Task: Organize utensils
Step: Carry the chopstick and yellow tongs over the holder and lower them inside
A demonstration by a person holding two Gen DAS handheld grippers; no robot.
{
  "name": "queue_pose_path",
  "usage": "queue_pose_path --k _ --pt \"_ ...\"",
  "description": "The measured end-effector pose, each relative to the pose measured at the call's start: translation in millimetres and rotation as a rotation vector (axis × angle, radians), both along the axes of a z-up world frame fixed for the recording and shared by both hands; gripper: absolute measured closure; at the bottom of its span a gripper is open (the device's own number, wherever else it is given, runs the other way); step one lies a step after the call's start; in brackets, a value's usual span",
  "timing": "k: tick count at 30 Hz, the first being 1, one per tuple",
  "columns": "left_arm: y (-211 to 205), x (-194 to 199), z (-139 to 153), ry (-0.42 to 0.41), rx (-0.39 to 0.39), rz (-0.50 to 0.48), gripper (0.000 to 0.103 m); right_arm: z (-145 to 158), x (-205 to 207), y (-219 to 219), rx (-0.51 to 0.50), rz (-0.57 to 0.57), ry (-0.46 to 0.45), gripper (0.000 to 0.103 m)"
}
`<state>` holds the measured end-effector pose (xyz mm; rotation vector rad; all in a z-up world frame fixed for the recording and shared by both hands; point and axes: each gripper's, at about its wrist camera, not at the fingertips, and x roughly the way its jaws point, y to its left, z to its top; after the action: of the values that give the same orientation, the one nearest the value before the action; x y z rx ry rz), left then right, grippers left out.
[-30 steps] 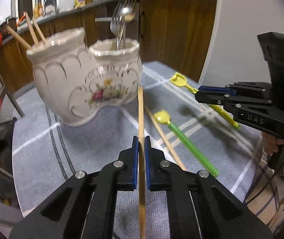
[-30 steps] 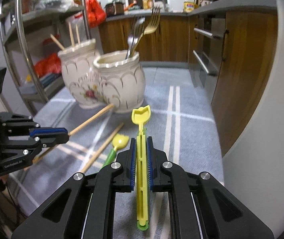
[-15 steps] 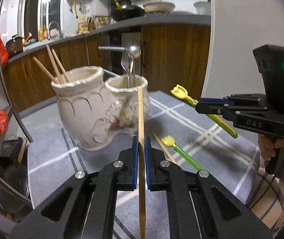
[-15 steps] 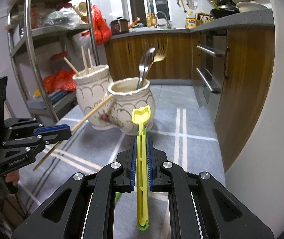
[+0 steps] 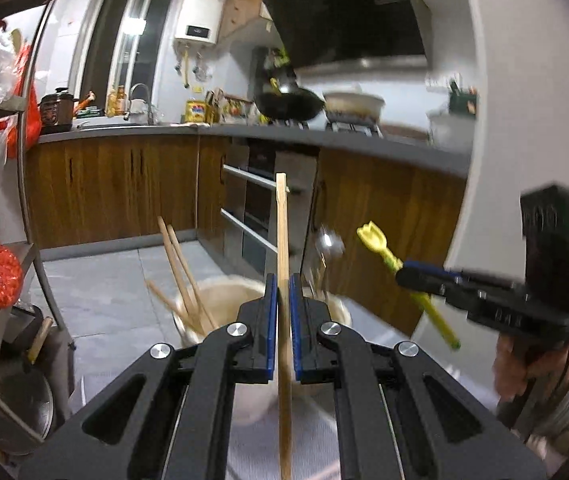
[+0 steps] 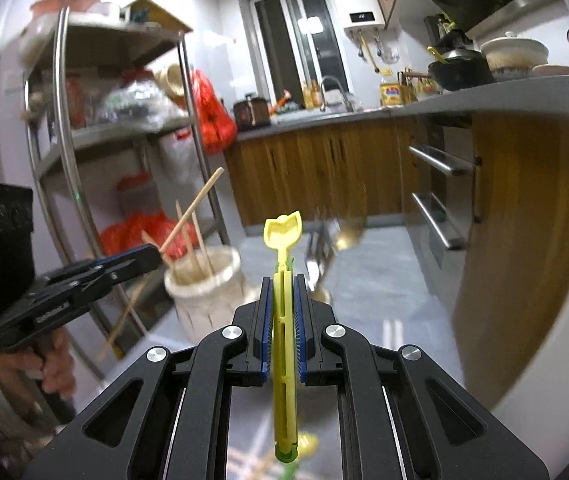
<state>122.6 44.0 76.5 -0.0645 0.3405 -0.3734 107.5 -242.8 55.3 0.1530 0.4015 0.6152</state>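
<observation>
My left gripper (image 5: pixel 282 286) is shut on a wooden chopstick (image 5: pixel 282 240) that points up and forward, raised above the white twin-pot ceramic holder (image 5: pixel 220 300). Several chopsticks (image 5: pixel 180 272) stand in the holder's left pot; blurred metal cutlery (image 5: pixel 326 248) stands in its right pot. My right gripper (image 6: pixel 283 286) is shut on a yellow plastic utensil (image 6: pixel 282 236), also lifted. The left wrist view shows that right gripper (image 5: pixel 404 274) at the right with the yellow utensil (image 5: pixel 380 248). The right wrist view shows the left gripper (image 6: pixel 152 254) at the left, the holder (image 6: pixel 204 284) behind it.
A metal shelf rack (image 6: pixel 68 152) with red bags stands at the left. Wooden kitchen cabinets (image 5: pixel 124 188) and an oven front (image 5: pixel 252 208) lie behind the holder. A white wall panel (image 5: pixel 524 100) rises at the right. A green and yellow utensil (image 6: pixel 300 446) lies below on the cloth.
Both grippers have risen from the grey cloth with their utensils and tilted up toward level. The holder has dropped low in both views; the cloth is almost out of sight.
</observation>
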Motion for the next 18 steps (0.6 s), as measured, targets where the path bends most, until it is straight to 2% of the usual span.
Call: queue_pose_path --k 4,10,18 --pt "13 26 12 0.002 -0.092 0.01 0.097 6 20 11 0.063 0.012 -0.013 0.092" --pt "14 51 16 -0.001 -0.134 0.032 0.097 4 50 27 0.149 0.026 -0.007 0.092" --pt "-2 70 10 -0.067 -0.092 0.094 0.097 -10 78 46 0.173 0.018 0.004 0.092"
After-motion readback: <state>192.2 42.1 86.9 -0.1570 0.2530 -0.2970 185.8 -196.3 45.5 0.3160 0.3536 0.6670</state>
